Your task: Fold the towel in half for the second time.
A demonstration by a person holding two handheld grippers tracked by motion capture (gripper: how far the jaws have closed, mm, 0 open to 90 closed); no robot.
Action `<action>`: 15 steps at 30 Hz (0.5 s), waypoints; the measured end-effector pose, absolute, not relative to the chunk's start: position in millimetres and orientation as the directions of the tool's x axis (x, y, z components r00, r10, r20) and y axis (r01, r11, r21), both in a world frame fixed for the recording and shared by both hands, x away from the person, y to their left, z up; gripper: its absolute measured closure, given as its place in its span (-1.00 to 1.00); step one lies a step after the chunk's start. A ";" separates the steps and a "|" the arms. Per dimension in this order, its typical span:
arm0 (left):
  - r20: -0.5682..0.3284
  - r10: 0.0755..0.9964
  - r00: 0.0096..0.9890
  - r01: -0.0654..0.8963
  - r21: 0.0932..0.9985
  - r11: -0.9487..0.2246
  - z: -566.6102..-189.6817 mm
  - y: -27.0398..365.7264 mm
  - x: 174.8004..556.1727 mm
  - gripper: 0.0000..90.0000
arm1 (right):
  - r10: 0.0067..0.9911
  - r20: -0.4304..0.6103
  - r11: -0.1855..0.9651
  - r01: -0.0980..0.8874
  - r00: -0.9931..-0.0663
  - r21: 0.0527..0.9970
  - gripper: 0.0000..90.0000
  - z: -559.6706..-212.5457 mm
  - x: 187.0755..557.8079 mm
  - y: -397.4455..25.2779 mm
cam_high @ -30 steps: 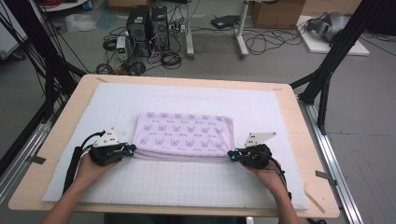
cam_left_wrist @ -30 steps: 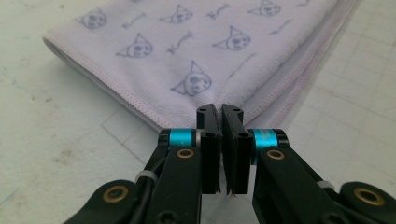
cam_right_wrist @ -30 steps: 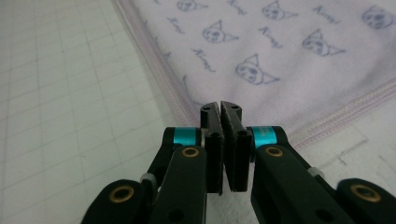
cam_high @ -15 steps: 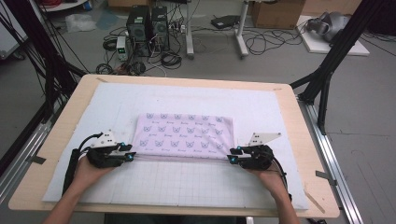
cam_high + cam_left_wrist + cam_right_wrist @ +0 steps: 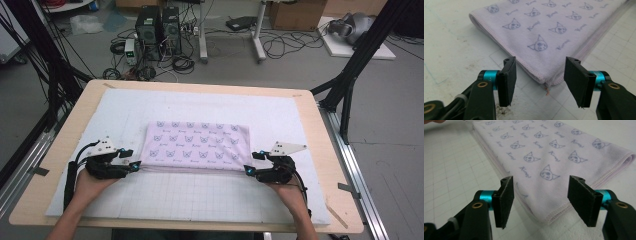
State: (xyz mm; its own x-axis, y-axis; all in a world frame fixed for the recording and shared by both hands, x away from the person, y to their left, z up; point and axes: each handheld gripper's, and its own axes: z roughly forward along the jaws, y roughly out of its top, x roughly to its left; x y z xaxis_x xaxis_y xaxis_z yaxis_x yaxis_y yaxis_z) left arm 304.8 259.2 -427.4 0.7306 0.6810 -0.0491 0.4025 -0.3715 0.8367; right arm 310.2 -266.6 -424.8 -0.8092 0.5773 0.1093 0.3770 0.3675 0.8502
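Lilac folded towel [image 5: 197, 146], cat-face print, script illegible.

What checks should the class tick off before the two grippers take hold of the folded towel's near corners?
1. Left gripper open: ok.
2. Right gripper open: ok.
3. Towel lies flat and folded on the white mat: ok.
4. Left near corner lies between the left gripper's jaws: ok.
5. Right near corner lies between the right gripper's jaws: ok.
6. All layers would be caught: cannot tell.
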 end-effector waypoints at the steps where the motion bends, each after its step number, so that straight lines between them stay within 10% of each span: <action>1: -0.051 0.685 0.727 0.405 0.837 -0.368 -427.1 259.7 304.0 -0.08 | 0.586 0.115 0.365 0.388 -0.802 0.847 -0.26 -424.6 309.3 -266.5; 15: -0.072 0.695 0.715 0.403 0.855 -0.326 -423.7 264.0 287.0 -0.29 | 0.628 0.098 0.335 0.382 -0.772 0.861 -0.63 -420.8 294.0 -267.8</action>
State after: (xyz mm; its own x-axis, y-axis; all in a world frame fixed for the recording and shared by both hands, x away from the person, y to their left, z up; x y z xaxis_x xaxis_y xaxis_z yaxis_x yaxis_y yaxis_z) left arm 287.0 264.0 -423.7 0.7154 0.6950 -0.0717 0.4026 -0.3262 0.8553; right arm 294.0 -267.8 -420.8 -0.7721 0.6279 0.0984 0.3823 0.3351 0.8612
